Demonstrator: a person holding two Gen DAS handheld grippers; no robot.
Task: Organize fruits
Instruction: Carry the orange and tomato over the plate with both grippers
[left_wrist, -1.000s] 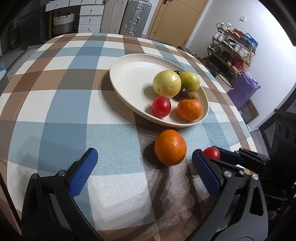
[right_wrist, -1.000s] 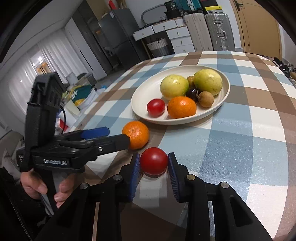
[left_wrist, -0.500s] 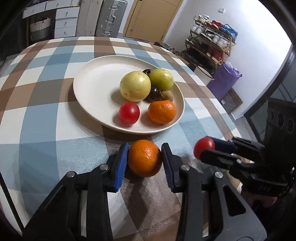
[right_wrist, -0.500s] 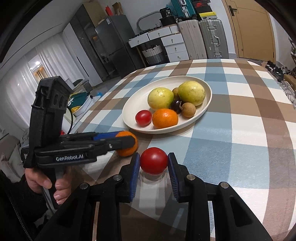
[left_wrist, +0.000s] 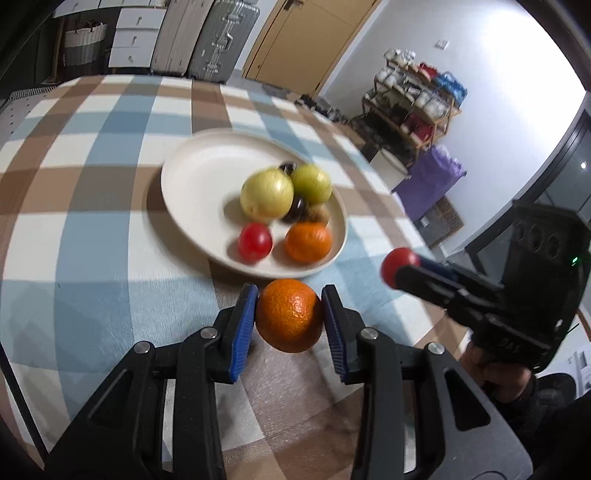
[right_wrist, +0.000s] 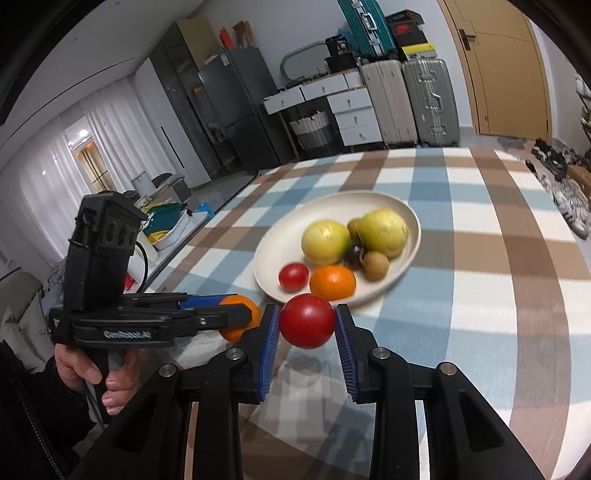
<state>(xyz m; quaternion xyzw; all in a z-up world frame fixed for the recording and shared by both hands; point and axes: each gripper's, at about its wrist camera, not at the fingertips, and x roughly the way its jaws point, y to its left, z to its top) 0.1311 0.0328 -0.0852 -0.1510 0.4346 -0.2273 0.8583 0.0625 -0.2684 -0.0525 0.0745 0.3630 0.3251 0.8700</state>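
My left gripper (left_wrist: 290, 317) is shut on an orange (left_wrist: 289, 320) and holds it just above the checked tablecloth, near the front rim of the cream plate (left_wrist: 192, 181). My right gripper (right_wrist: 306, 326) is shut on a red tomato (right_wrist: 307, 320), also lifted off the cloth. In the left wrist view that tomato (left_wrist: 399, 266) shows at the right, level with the plate's rim. In the right wrist view the left gripper (right_wrist: 240, 317) comes in from the left with the orange (right_wrist: 236, 332) partly hidden behind its finger. The plate (right_wrist: 273, 254) holds two yellow-green fruits, a tomato, an orange and small dark and brown fruits.
The round table (left_wrist: 92, 229) carries a blue, brown and white checked cloth. A person's hand (right_wrist: 96, 373) grips the left tool's handle. Beyond the table stand suitcases (right_wrist: 428, 99), white drawers (right_wrist: 351, 114), a fridge and a shoe rack (left_wrist: 417, 99).
The left gripper went from wide open to shut on the orange, then lifted it off the cloth. The right gripper rose with the tomato still held. Both now sit closer to the plate.
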